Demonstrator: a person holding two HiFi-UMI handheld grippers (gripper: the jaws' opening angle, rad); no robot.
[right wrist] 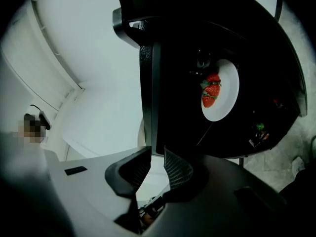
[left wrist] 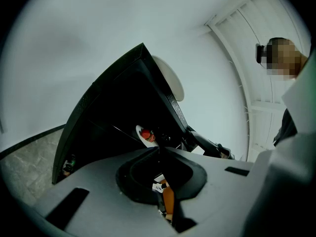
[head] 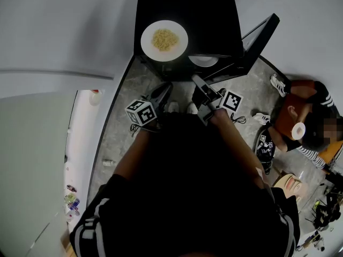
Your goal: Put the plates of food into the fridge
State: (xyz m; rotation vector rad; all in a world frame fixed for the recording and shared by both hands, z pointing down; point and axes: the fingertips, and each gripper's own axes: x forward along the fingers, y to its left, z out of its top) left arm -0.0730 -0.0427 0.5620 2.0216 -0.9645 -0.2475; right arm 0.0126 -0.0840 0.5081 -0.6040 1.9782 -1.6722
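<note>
A black mini fridge (head: pixel 214 15) stands open, its door (head: pixel 262 33) swung out to the right. On its top sits a white plate of noodles (head: pixel 164 40). Inside, on a shelf, lies a white plate of strawberries (right wrist: pixel 219 90), also seen past the left jaws (left wrist: pixel 144 135). Both grippers hover just in front of the opening. My left gripper (head: pixel 167 87) is shut with its tips touching and nothing in it (left wrist: pixel 159 150). My right gripper (head: pixel 195 79) is rolled on its side, open, with a clear gap between the jaws (right wrist: pixel 154 154). The fridge's top edge (right wrist: pixel 150 83) lines up beyond that gap.
A person sits on the stone floor at the right (head: pixel 300 122), with shoes (head: pixel 277 84) near the fridge door. A white wall runs behind the fridge. Small bottles and clutter lie at the lower left (head: pixel 71 197).
</note>
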